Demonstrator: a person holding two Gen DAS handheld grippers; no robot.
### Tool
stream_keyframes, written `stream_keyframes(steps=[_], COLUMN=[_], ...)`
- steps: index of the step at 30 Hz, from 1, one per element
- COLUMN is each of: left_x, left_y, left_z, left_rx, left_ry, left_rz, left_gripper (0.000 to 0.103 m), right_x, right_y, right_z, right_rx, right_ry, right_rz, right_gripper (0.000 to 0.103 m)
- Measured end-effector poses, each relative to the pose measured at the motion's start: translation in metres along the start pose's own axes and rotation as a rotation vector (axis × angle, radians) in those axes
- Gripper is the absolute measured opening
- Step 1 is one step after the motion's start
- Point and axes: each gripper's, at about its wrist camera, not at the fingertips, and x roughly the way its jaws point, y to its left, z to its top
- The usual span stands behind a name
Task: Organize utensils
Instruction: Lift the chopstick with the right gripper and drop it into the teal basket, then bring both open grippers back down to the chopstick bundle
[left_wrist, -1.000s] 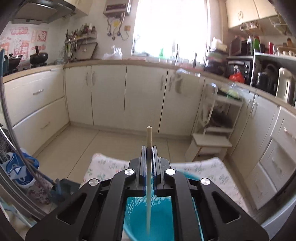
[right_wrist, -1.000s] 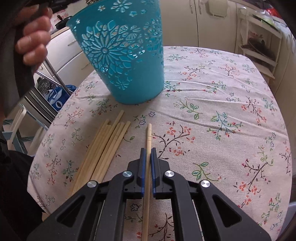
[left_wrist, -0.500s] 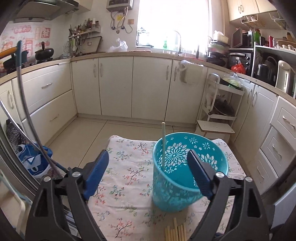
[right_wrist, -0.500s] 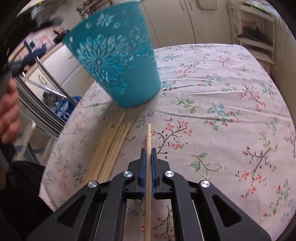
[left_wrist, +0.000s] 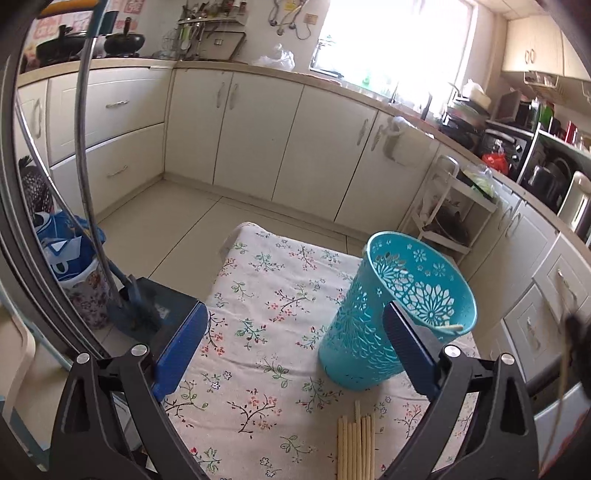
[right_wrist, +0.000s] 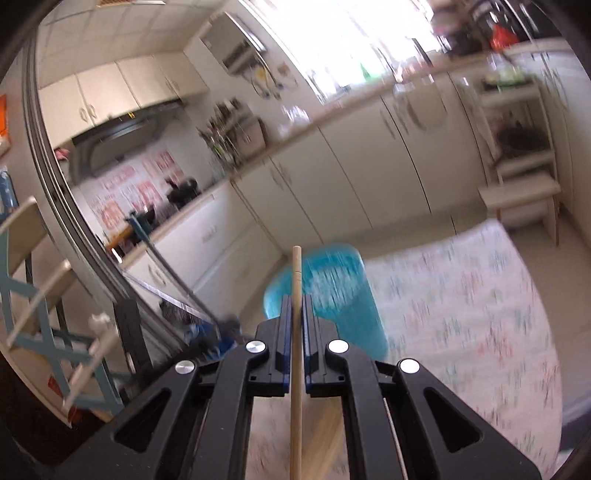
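Observation:
A teal cut-out basket (left_wrist: 391, 314) stands on the floral tablecloth (left_wrist: 266, 317); one wooden chopstick (left_wrist: 448, 327) rests inside it against the near rim. Several chopsticks (left_wrist: 356, 443) lie in a bundle on the cloth in front of it. My left gripper (left_wrist: 291, 347) is open and empty, above the table left of the basket. My right gripper (right_wrist: 295, 314) is shut on a single chopstick (right_wrist: 296, 332), lifted off the table and pointing at the blurred basket (right_wrist: 332, 295).
Cream kitchen cabinets (left_wrist: 258, 140) run along the far wall. A white shelf trolley (left_wrist: 454, 206) stands to the right beyond the table. A blue bag (left_wrist: 62, 251) and a metal pole (left_wrist: 83, 147) stand on the floor at the left. A wooden chair (right_wrist: 44, 302) is at the left.
My left gripper opened and dropped its chopstick into the basket, then pulled back and left. My right gripper lifted its chopstick off the cloth and swung up toward the basket.

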Motion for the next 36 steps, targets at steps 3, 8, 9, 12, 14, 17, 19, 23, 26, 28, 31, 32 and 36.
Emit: stream_keyframes(steps=[3, 8, 9, 12, 14, 17, 19, 23, 26, 28, 31, 32, 36], left_x=[-0.002, 0.002, 0.003, 0.004, 0.004, 0.003, 0.003, 0.002, 0.002, 0.002, 0.002, 0.002, -0.002], left_y=[0.007, 0.019, 0.022, 0.031, 0.035, 0.038, 0.038, 0.036, 0.039, 0.041, 0.043, 0.043, 0.04], left_z=[0.001, 0.0, 0.0, 0.001, 0.002, 0.004, 0.003, 0.002, 0.001, 0.0, -0.001, -0.001, -0.004], left_rx=[-0.029, -0.065, -0.073, -0.093, -0.104, -0.119, -0.117, -0.105, -0.111, -0.117, -0.118, -0.117, -0.101], left_ry=[-0.006, 0.005, 0.007, 0.011, 0.014, 0.019, 0.02, 0.022, 0.025, 0.028, 0.032, 0.032, 0.028], left_rz=[-0.003, 0.014, 0.019, 0.021, 0.02, 0.008, 0.003, 0.001, 0.009, 0.015, 0.027, 0.03, 0.036], left_gripper=[0.093, 0.093, 0.093, 0.093, 0.093, 0.093, 0.094, 0.094, 0.094, 0.094, 0.094, 0.094, 0.094], right_x=[0.022, 0.085, 0.098, 0.123, 0.128, 0.134, 0.14, 0.139, 0.115, 0.087, 0.05, 0.043, 0.042], right_y=[0.023, 0.03, 0.027, 0.015, 0.01, 0.008, 0.007, 0.008, 0.019, 0.032, 0.044, 0.045, 0.03], right_z=[0.042, 0.076, 0.078, 0.075, 0.071, 0.055, 0.044, 0.02, 0.01, 0.003, -0.019, -0.03, -0.09], right_rx=[-0.047, -0.055, -0.048, -0.009, -0.002, -0.037, -0.055, -0.09, -0.116, -0.147, -0.174, -0.178, -0.162], right_ry=[-0.12, -0.245, -0.26, -0.245, -0.219, -0.177, -0.133, -0.07, -0.076, -0.107, -0.111, -0.098, 0.095], right_rz=[-0.01, -0.097, -0.129, -0.196, -0.214, -0.225, -0.226, -0.227, -0.213, -0.201, -0.206, -0.216, -0.27], right_gripper=[0.006, 0.006, 0.006, 0.006, 0.006, 0.006, 0.007, 0.015, 0.016, 0.018, 0.021, 0.021, 0.021])
